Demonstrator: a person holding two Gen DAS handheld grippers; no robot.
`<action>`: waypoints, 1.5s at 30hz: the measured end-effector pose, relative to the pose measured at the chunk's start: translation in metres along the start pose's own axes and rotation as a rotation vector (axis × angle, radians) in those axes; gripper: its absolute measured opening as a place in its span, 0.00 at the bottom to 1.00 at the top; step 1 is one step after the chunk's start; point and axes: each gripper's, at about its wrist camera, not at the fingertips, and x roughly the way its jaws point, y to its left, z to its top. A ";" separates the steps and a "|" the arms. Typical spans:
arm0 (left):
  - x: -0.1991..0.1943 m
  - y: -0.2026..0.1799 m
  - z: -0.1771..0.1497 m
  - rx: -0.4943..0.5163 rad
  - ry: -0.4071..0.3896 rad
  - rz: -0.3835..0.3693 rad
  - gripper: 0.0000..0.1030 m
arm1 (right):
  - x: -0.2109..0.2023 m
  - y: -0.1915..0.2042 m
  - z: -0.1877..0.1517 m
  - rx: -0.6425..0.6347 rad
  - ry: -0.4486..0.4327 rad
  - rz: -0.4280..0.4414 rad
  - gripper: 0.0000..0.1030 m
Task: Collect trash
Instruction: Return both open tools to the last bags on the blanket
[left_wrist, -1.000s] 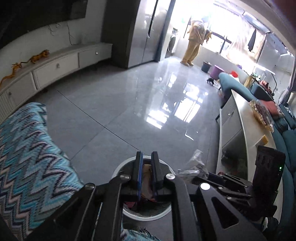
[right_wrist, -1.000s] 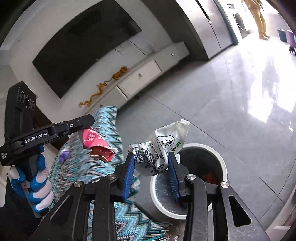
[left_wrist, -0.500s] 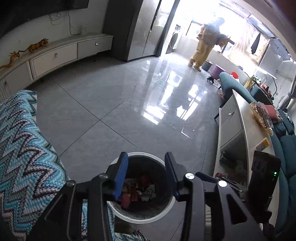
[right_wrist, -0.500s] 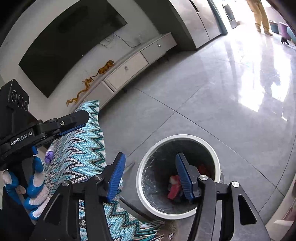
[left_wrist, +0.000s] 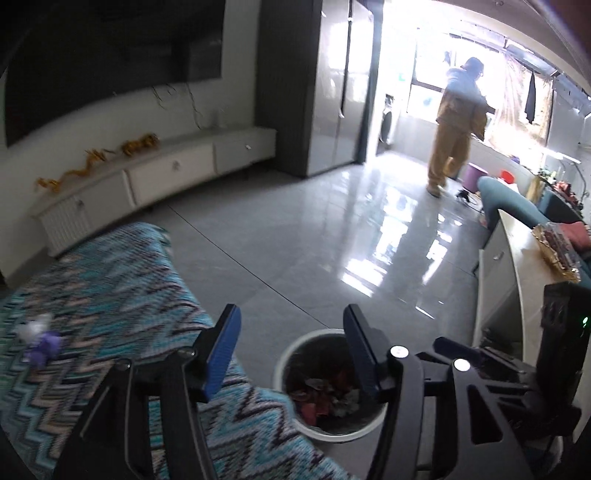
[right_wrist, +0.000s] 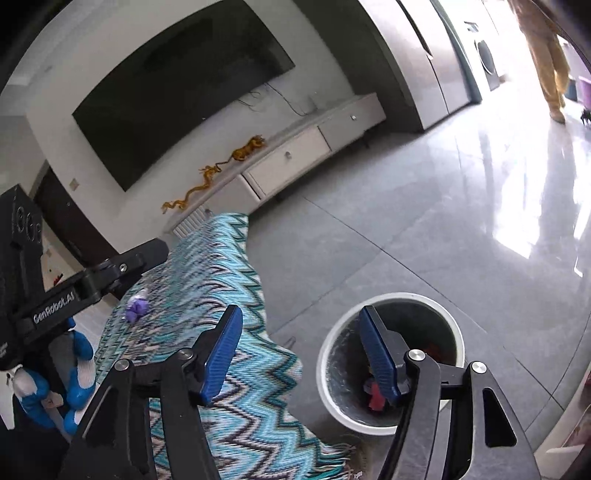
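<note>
Trash (left_wrist: 325, 397) fills a round white bin (left_wrist: 295, 354).
Crumpled purple scrap (right_wrist: 136, 306) lies on zigzag-woven cloth (right_wrist: 236, 280), left of both wide-open claws: left gripper (left_wrist: 291, 349), right gripper (right_wrist: 301, 350).

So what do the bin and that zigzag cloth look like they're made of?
The bin looks like smooth white plastic with a dark bag lining it, though glazed metal is possible. The zigzag cloth looks like woven or knitted yarn, matte, with a loose fringe along its edge.

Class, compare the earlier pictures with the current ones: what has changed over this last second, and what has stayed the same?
Both grippers let go: the left gripper dropped its red wrapper, the right gripper its white crumpled packet, into the trash bin. Both now stand open and empty, swung left toward the zigzag blanket. The purple scrap remains on the blanket; the bin stays put.
</note>
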 end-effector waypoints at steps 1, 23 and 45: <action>-0.008 0.001 -0.001 0.003 -0.012 0.017 0.55 | -0.003 0.005 0.000 -0.008 -0.004 0.002 0.65; -0.180 0.058 -0.034 -0.047 -0.299 0.279 0.64 | -0.073 0.126 0.008 -0.231 -0.115 0.080 0.74; -0.327 0.162 -0.066 -0.270 -0.495 0.451 0.71 | -0.137 0.249 0.002 -0.468 -0.209 0.184 0.74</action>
